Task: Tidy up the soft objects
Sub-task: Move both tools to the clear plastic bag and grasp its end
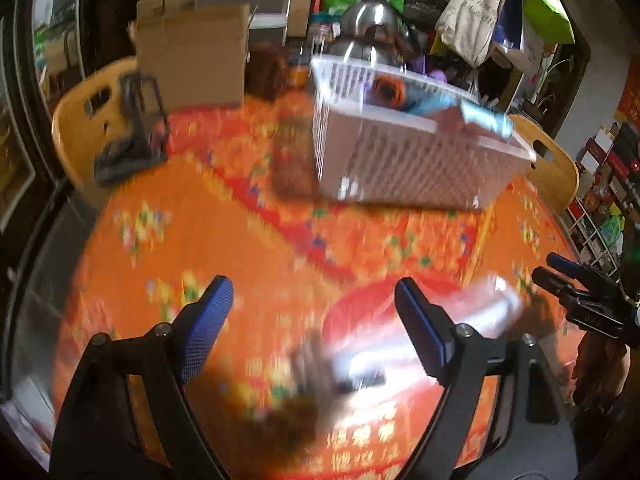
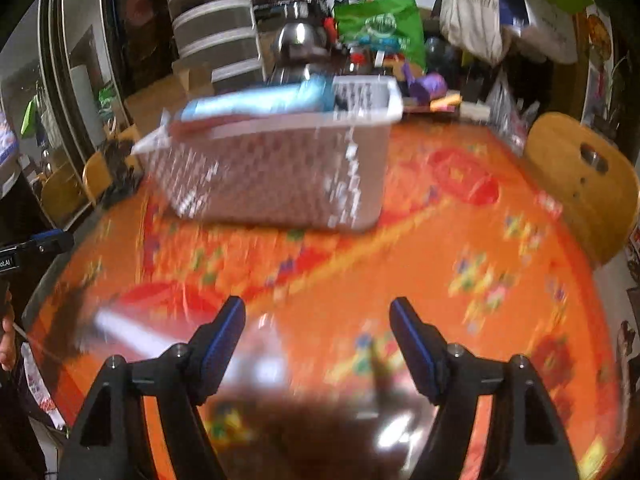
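A white slatted basket (image 1: 404,156) stands on the orange patterned tablecloth (image 1: 200,216) at the far side; it also shows in the right wrist view (image 2: 276,176). Soft items fill it: a light blue one (image 2: 260,102) and a reddish one (image 1: 452,116) reach above the rim. My left gripper (image 1: 314,304) is open and empty above the cloth, near a blurred pale streak that may be glare. My right gripper (image 2: 318,326) is open and empty, and its fingers (image 1: 560,276) show at the right edge of the left wrist view. Both views are motion-blurred.
Two yellow wooden chairs (image 1: 86,120) (image 2: 584,184) stand at the table's sides. A dark device (image 1: 136,132) sits at the table's left edge. A cardboard box (image 1: 192,60), metal pots (image 1: 368,28) and hanging bags (image 1: 476,12) crowd the back.
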`<action>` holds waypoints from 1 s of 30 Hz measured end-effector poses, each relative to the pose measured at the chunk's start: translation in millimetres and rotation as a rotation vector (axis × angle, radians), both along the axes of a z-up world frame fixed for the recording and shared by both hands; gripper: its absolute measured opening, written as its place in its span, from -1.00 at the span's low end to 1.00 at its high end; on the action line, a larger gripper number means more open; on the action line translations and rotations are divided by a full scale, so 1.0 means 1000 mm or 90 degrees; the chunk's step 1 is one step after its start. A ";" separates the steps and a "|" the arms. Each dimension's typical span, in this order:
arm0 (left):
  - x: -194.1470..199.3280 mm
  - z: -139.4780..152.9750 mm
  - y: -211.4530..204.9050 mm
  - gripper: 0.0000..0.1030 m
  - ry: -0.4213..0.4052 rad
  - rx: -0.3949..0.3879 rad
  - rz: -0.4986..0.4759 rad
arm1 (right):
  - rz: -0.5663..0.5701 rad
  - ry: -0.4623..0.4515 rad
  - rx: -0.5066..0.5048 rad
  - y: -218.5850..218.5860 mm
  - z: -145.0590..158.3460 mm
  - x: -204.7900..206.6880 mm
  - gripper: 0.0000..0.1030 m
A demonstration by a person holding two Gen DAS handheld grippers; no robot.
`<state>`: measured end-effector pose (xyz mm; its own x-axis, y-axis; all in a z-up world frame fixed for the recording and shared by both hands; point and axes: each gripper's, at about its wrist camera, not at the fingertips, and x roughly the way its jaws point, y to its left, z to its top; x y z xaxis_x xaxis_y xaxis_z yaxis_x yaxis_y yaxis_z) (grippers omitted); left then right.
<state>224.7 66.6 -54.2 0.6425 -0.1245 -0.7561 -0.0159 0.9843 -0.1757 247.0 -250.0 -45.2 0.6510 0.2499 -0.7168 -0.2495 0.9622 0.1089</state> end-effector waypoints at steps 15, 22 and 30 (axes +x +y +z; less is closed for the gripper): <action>-0.039 -0.061 -0.027 0.59 0.037 -0.023 -0.069 | 0.118 0.047 -0.057 0.048 -0.049 -0.029 0.44; -0.024 -0.062 -0.052 0.58 0.028 0.038 -0.091 | 0.122 0.036 -0.098 0.065 -0.052 -0.032 0.35; -0.010 -0.062 -0.057 0.12 0.021 0.057 -0.103 | 0.098 0.026 -0.091 0.057 -0.049 -0.033 -0.23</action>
<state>214.3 9.6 -116.1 0.5943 -0.1552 -0.7891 0.1390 0.9863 -0.0893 214.2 -192.8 -94.6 0.5829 0.2380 -0.7769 -0.3933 0.9193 -0.0135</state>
